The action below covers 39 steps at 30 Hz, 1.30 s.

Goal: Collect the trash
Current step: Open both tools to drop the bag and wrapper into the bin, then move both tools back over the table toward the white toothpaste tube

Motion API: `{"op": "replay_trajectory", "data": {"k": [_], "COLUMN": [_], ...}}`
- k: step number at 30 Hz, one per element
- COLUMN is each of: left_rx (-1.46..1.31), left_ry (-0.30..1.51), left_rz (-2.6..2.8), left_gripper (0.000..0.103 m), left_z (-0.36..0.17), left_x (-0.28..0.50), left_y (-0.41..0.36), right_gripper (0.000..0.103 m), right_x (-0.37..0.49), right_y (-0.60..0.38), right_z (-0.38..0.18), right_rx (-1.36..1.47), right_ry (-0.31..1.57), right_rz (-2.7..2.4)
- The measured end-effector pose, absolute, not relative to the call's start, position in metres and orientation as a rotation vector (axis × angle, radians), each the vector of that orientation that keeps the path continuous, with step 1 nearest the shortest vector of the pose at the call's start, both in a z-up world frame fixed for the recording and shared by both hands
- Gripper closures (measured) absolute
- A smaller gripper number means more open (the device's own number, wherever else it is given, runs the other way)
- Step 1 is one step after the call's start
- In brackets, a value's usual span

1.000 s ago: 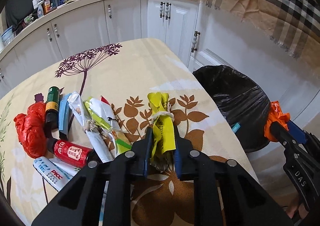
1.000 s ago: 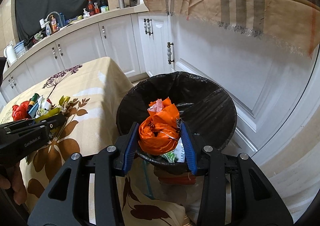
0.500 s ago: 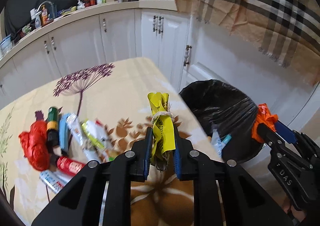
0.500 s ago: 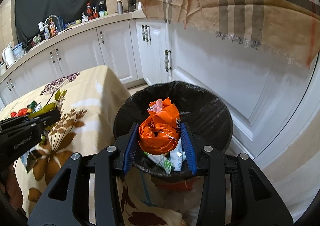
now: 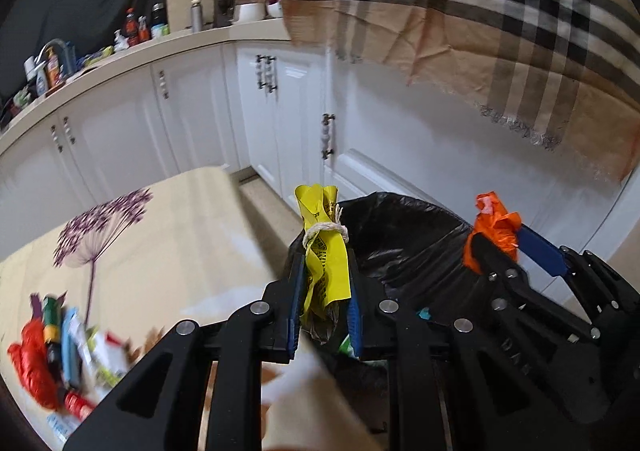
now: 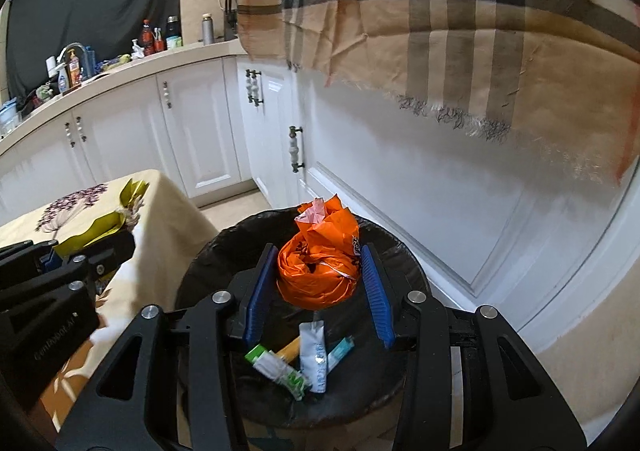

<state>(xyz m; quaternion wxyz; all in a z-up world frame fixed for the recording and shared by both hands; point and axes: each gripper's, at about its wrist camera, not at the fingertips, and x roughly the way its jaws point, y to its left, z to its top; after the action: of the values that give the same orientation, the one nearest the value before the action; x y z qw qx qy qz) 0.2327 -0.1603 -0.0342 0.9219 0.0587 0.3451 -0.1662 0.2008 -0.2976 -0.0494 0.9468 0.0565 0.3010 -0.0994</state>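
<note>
- Right gripper [image 6: 318, 283], lower centre of frame: jaws opening, orange bag [image 6: 318, 263] between them, directly over the black bin [image 6: 404, 263].
- Left gripper [image 5: 325, 291]: clamped narrow on upright yellow bundle [image 5: 324, 251], at the bin's near-left rim.

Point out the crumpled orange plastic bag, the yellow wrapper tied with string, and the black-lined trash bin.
Crumpled orange plastic bag [image 6: 318, 269]: right wrist view, its bulging middle.
Yellow wrapper tied with string [image 5: 326, 265]: left wrist view, flat part below the string.
Black-lined trash bin [image 6: 404, 263]: right wrist view, right rim.
</note>
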Motion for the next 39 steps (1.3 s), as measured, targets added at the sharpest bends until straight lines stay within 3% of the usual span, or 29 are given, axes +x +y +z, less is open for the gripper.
{"op": "replay_trajectory", "data": {"k": [4,12,20,39], "left_rx": [0.138,0.105,0.045,-0.079], "left_ry": [0.727,0.714,0.703,0.785], "left_rz": [-0.346,-0.34,-0.317,-0.091], "left_gripper": [0.081,0.055,0.043,0.042], "left_z": [-0.044,-0.041,-0.027,-0.043], "left_x": [0.245,0.234,0.207,0.14], "left_y": [-0.172,-0.157,-0.121,0.005], "right_gripper": [0.052,0.043,0.037,0.033], "right_x": [0.209,0.196,0.167,0.115], "right_y": [-0.303,-0.298,-0.273,-0.184], "right_z": [-0.057,-0.056,-0.042,-0.028], "right_rx": [0.122,0.126,0.118,0.045], "right_ry": [0.629,0.627,0.621,0.636], "right_rz": [-0.234,-0.234,-0.177,0.005]}}
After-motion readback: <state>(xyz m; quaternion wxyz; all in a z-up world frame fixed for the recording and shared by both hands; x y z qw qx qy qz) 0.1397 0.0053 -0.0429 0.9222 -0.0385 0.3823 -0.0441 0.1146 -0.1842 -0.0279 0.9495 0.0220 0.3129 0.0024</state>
